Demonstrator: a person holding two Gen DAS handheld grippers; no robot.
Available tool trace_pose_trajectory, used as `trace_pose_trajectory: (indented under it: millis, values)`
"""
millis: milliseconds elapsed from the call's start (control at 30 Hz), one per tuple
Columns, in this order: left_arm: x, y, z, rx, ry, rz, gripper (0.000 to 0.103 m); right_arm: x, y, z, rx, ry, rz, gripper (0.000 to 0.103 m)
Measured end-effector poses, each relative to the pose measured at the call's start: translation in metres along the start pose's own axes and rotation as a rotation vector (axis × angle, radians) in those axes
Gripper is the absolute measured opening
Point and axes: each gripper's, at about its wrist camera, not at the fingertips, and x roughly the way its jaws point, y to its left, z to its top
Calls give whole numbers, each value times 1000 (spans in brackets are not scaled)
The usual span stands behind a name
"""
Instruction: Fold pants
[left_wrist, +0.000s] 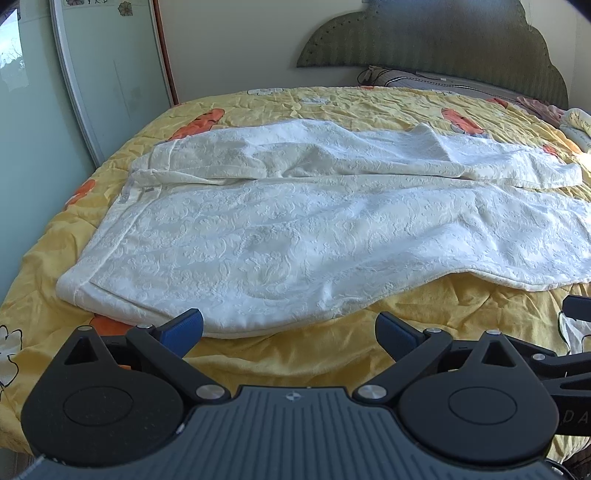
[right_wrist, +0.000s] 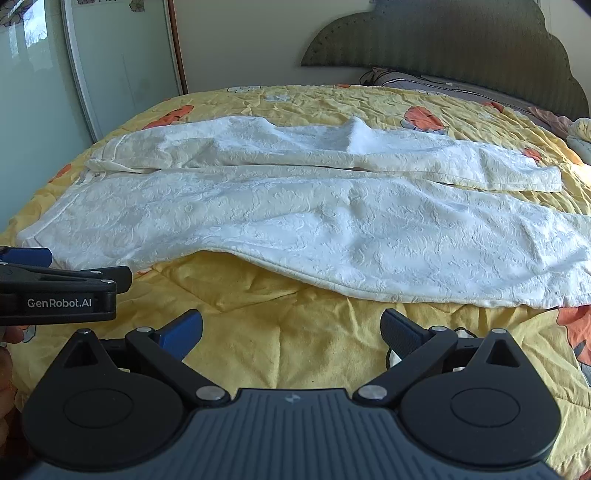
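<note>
The pants (left_wrist: 295, 221) lie flat on the bed (left_wrist: 280, 354), long axis crosswise, waistband toward its left edge. Both tools, left (left_wrist: 289, 328) nearer the waistband and right (right_wrist: 291, 328), gape wide, empty, just short of the near hem.

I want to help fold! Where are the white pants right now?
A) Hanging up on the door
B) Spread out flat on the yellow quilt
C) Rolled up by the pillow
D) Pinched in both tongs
B: the white pants lie spread across the yellow quilt, and both tongs are open and empty, left and right.
</note>
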Motion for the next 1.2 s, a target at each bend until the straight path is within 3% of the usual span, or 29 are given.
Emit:
trace_pose_trajectory:
  millis: [167, 400, 600, 1200]
  values:
    - [0, 0, -1, 3, -6, 3, 101, 0, -3, -1, 35, 6, 71, 103]
    - [3, 5, -1, -18, 8, 6, 101, -2, -2, -2, 27, -4, 69, 103]
    - [4, 6, -3, -18, 18, 0, 101, -3, 4, -4, -25, -20, 11, 103]
    - [5, 3, -3, -3, 28, 5, 101, -3, 6, -5, -37, -24, 10, 103]
